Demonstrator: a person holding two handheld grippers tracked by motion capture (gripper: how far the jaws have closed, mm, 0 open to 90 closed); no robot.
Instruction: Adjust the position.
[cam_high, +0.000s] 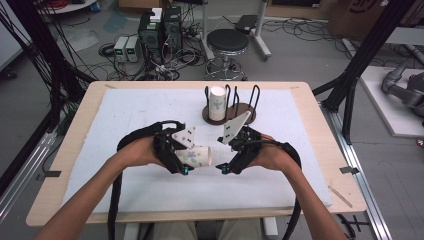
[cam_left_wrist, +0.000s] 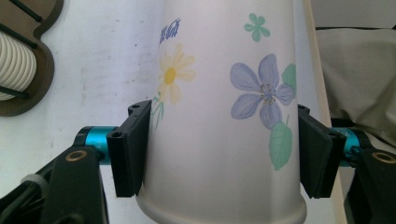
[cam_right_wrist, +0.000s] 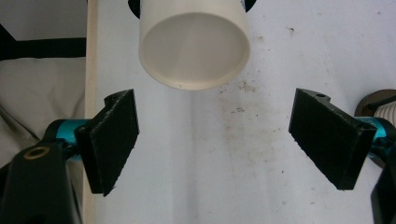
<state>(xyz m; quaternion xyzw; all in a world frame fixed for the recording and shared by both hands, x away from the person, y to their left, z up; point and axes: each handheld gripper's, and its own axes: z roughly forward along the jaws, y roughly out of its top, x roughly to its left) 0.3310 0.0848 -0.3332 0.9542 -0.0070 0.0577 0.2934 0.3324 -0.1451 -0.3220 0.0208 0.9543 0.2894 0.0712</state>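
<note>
The left tongs (cam_high: 186, 169) clamp a paper cup (cam_high: 195, 156) lying sideways above the white-padded bench (cam_high: 125, 115); the right tongs (cam_high: 223, 168) gape empty at the cup's three o'clock, facing its open mouth; at twelve o'clock a wooden rack (cam_high: 239, 111) holds stacked cups (cam_high: 217, 102); behind, a stool (cam_high: 227, 42) and cabling on grey floor; the held cup is white with printed flowers.

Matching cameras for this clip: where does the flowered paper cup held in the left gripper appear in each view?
High view: the flowered paper cup lies sideways at centre, in the left gripper, facing the right gripper.
Left gripper view: it fills the middle, clamped between both jaws.
Right gripper view: its open mouth sits top centre, beyond the open jaws.
Shared landmark: the brown cup rack, at left edge and right edge.
</note>
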